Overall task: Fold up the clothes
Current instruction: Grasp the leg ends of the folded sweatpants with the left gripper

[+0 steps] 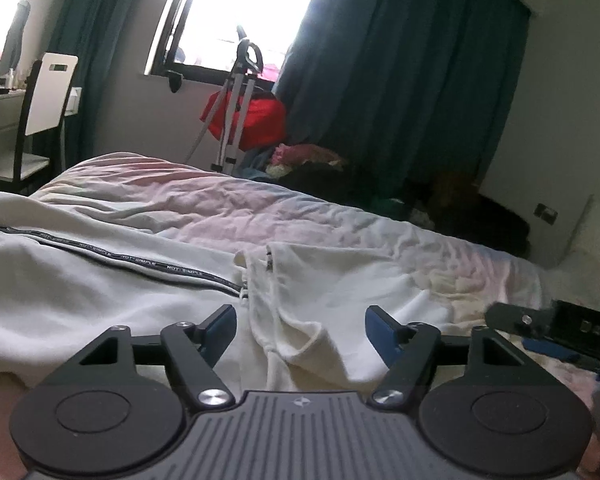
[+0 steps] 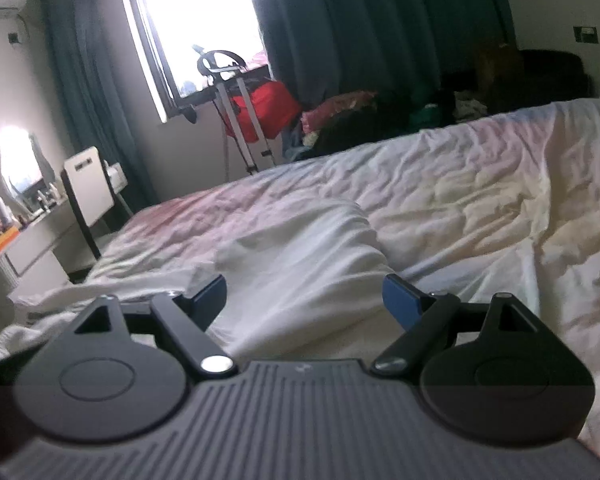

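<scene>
From my left wrist view I note one white jacket (image 1: 112,280) lying spread and rumpled on the bed (image 1: 340,220). A dark zip tape (image 1: 112,258) printed with repeated lettering runs across it from the left edge to a slider near the middle. Right of the slider the cloth bunches into folds, with a drawcord (image 1: 271,360) trailing toward me. In my right wrist view a white fold of cloth (image 2: 300,256) rises in a soft hump; which part it is, I cannot tell.
</scene>
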`<state>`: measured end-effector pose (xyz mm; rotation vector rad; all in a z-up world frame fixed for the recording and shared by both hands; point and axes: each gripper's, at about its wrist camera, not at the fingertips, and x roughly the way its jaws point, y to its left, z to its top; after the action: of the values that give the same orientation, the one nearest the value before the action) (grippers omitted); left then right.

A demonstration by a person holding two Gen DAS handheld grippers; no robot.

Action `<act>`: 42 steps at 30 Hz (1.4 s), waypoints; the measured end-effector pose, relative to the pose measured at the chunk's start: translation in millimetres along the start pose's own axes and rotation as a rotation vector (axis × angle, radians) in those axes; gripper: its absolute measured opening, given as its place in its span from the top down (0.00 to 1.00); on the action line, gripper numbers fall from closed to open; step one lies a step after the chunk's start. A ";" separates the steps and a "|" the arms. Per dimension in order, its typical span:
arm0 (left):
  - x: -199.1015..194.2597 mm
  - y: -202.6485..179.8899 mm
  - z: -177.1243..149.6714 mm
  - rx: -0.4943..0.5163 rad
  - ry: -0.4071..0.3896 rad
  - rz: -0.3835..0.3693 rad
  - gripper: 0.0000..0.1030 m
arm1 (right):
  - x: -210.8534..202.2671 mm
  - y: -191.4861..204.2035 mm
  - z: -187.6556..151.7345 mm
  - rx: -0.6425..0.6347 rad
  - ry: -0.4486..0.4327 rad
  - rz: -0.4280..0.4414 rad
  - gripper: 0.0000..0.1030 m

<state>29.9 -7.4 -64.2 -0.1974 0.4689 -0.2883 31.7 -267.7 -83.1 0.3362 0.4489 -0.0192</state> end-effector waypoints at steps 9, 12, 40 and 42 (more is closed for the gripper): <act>50.6 -16.1 -13.2 0.125 0.046 -0.024 0.46 | 36.0 -4.1 -1.2 0.008 0.030 0.017 0.16; 65.5 -17.4 -20.6 0.160 0.082 -0.031 0.54 | 51.3 -4.1 -3.6 0.003 0.045 0.005 0.16; 136.1 60.5 38.9 -0.109 0.339 -0.064 0.90 | 76.7 -6.1 -1.9 -0.004 0.008 0.069 0.16; 118.7 69.4 46.9 -0.118 0.307 -0.045 0.90 | 72.9 -5.4 0.0 -0.003 -0.006 0.075 0.16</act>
<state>169.0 25.9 -89.9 -0.2810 0.7873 -0.3370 96.8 -268.8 -116.1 0.3495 0.4304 0.0531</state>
